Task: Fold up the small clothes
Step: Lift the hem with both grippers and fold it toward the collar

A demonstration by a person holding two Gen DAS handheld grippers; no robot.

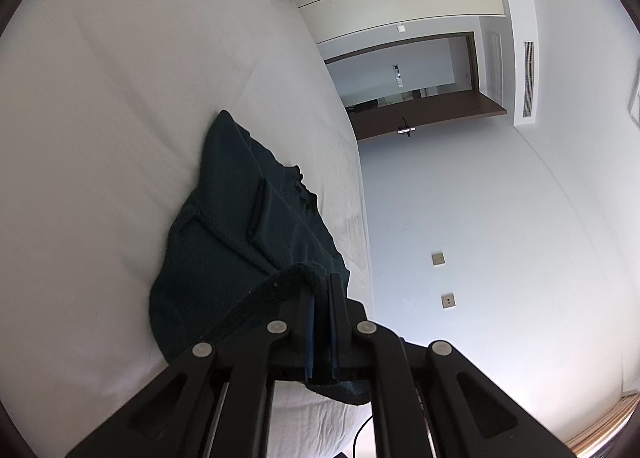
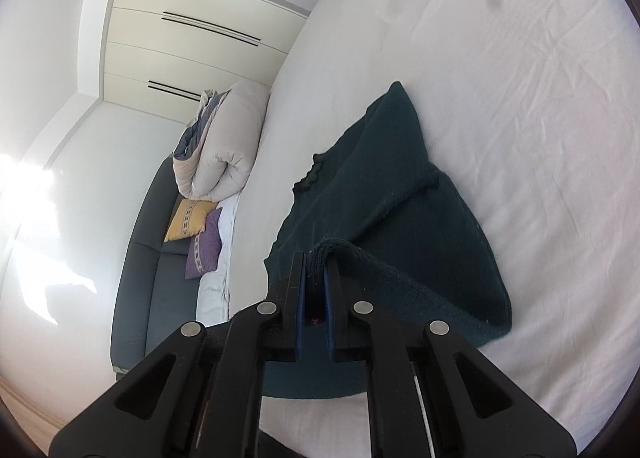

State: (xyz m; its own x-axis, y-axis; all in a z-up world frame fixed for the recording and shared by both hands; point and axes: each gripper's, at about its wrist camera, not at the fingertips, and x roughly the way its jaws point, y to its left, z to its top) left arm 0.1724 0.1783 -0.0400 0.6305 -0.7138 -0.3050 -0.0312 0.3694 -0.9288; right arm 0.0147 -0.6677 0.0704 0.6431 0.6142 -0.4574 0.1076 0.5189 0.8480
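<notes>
White bedsheet fills the left wrist view, with a wall, sockets and a doorway beyond the mattress edge. On the sheet lies a dark green knitted garment, its long axis running away from the camera. The left gripper is pinched tight on the garment's near hem, which lifts off the bed at that corner.

From the right wrist view, the same garment stretches forward and slightly right, and the right gripper clamps a bunched fold of the near hem. Both hands hold the near edge, so the fold likely carries it toward the far end. Only this view shows the rolled duvet, the cushions and a wardrobe.
</notes>
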